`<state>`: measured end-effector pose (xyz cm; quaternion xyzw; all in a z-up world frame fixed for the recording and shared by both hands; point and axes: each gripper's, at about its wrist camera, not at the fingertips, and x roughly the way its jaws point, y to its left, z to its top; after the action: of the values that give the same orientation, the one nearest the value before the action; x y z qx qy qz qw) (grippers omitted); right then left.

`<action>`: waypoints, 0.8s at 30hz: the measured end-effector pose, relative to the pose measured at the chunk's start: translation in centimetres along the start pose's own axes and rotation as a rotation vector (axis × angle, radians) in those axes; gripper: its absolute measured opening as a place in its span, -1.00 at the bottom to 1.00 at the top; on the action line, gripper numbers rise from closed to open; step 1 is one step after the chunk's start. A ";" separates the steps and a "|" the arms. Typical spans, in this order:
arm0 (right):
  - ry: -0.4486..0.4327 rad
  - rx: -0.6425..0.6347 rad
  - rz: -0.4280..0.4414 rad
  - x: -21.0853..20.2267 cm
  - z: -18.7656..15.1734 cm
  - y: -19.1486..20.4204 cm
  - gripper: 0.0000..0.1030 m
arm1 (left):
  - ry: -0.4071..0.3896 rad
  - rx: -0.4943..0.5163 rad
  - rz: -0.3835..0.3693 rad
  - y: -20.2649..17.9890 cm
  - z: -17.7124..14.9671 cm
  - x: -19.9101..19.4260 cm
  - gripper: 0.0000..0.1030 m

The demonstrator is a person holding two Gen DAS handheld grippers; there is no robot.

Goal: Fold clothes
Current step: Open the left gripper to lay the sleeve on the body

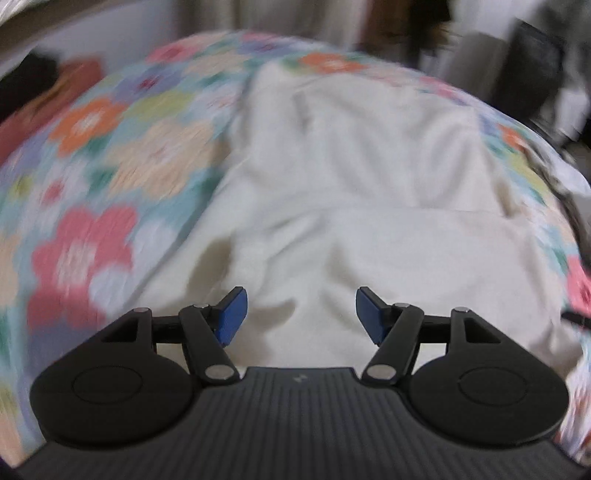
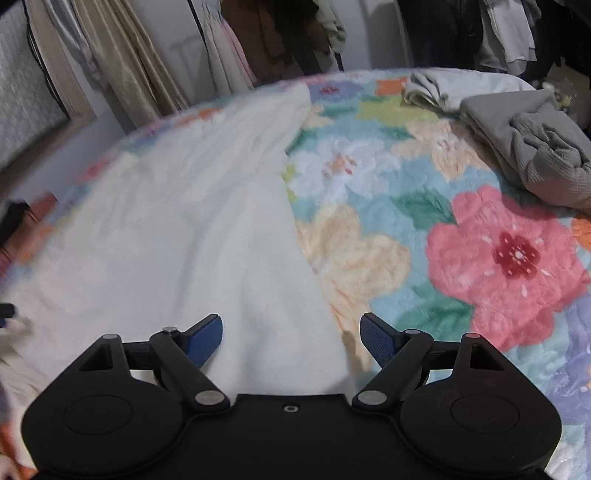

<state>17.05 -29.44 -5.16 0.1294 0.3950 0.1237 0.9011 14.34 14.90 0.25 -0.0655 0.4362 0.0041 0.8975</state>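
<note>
The cream garment point(image 1: 332, 177) is a soft, fleecy cloth, matte and slightly napped, spread flat on the bed with shallow creases and one straight fold line running across it in my left wrist view. In my right wrist view the same cloth point(image 2: 177, 229) lies as a long pale panel whose right edge runs down toward my fingers, the floral cover bare beside it.

My left gripper point(image 1: 301, 314) points steeply down at the near part of the garment. Its blue, textured pads point(image 1: 232, 314) stand well apart with nothing between them; it is released, and whether the tips touch the cloth I cannot tell. That view is blurred toward its edges.

My right gripper point(image 2: 291, 339) also tilts downward, above the garment's right edge. Its blue pads point(image 2: 380, 341) stand wide, one over the cream cloth and one over the cover; it is released and grips nothing.

The surface is a bed under a plush floral blanket point(image 2: 406, 184): large pink, orange, peach and white flowers with green leaves on a light blue ground, the pile visibly fuzzy. At the far right of the bed lies a grey ribbed knit point(image 2: 528, 147), loosely bundled, and behind it a pale crumpled cloth point(image 2: 443, 92).

Beyond the bed, beige curtains point(image 2: 122, 66) hang in long vertical folds, and dark and light clothes hang on a rail point(image 2: 288, 33) against a white wall.
</note>
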 end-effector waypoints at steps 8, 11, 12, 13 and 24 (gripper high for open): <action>-0.045 -0.067 0.168 -1.1 7.4 2.8 0.66 | -0.012 0.144 -0.019 0.7 6.5 2.2 0.26; -0.010 -0.095 0.194 0.2 12.2 4.1 0.66 | 0.005 0.207 0.018 0.8 9.6 3.9 0.26; 0.005 -0.105 0.187 0.8 13.5 4.5 0.66 | 0.009 0.235 0.035 0.8 10.5 4.5 0.26; 0.021 -0.115 0.180 1.4 14.9 4.9 0.66 | 0.006 0.269 0.052 0.7 11.4 5.0 0.26; 0.096 -0.111 0.139 11.4 24.1 4.4 0.66 | -0.042 0.062 -0.066 6.1 19.1 12.0 0.47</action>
<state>41.93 -24.90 4.35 0.1004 0.4203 0.2136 0.8762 36.30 22.63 1.85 -0.0518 0.4146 -0.0378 0.9077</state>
